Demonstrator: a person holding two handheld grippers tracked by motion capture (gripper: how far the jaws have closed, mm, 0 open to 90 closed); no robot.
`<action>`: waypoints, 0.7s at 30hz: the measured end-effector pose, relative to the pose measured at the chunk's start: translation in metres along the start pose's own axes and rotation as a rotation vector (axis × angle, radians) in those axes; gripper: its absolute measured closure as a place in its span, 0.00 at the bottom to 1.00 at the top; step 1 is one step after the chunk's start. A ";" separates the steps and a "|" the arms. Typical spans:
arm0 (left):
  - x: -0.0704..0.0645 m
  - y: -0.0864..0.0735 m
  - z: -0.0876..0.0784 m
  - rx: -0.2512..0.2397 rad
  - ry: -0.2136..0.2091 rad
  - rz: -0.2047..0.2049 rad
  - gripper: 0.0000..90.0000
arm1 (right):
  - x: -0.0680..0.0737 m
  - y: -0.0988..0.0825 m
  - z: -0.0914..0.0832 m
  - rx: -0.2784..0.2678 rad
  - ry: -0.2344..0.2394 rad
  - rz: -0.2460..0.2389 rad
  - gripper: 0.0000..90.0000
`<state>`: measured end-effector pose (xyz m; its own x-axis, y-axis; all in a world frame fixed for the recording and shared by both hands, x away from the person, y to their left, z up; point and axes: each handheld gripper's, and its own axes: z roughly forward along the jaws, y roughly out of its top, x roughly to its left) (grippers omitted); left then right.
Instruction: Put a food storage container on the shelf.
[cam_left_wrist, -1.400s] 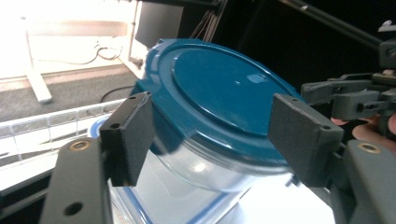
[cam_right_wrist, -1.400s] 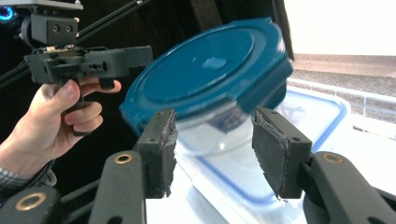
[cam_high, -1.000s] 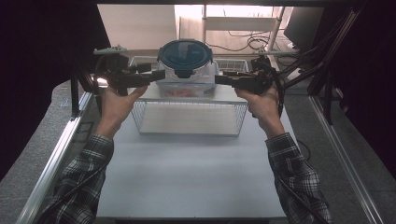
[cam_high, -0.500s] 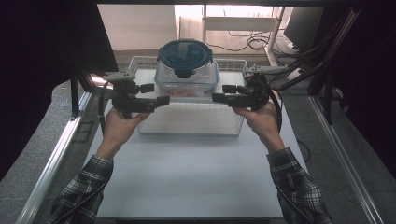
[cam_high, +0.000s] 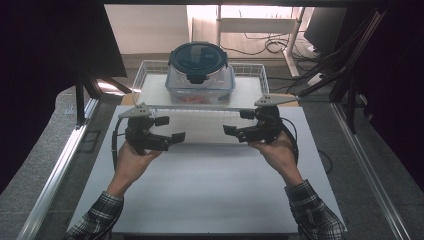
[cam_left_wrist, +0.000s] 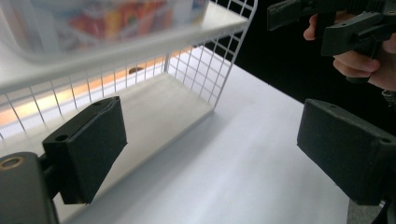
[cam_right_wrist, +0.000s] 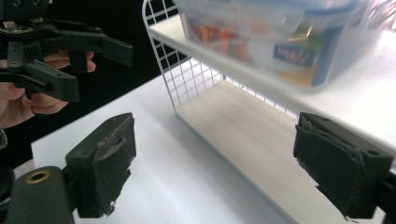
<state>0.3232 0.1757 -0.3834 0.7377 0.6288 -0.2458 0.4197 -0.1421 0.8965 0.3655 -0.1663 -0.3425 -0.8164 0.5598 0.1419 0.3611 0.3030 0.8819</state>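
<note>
Container (cam_high: 200, 75) with the dark round lid is sitting on the wire rack's (cam_high: 150, 95) top shelf, straight ahead between my grippers; I'm holding left gripper (cam_high: 172, 137) and right gripper (cam_high: 231, 131) wide and empty, about equally near, judging either could reach

A lidded container (cam_high: 200, 70) sits atop a wire shelf (cam_high: 150, 92), both tongs apart below.

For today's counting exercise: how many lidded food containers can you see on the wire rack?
1. A clear container with a dark round lid sits on the top shelf of the white wire rack, near its middle. The lower shelf, as far as visible, holds nothing; its far side is partly hidden.
</note>
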 end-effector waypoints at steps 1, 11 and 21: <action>-0.001 -0.004 0.000 0.001 -0.001 -0.001 0.08 | 0.002 -0.004 0.001 0.004 -0.002 -0.004 0.12; -0.016 -0.044 0.000 0.042 0.007 0.022 0.06 | 0.022 -0.049 0.008 0.046 -0.025 -0.044 0.04; -0.022 -0.096 0.008 0.077 0.035 0.023 0.04 | 0.030 -0.090 0.012 0.089 -0.037 -0.053 0.00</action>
<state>0.2712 0.1690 -0.4667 0.7295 0.6506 -0.2112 0.4434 -0.2146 0.8703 0.3132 -0.1677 -0.4232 -0.8190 0.5685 0.0782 0.3577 0.3992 0.8442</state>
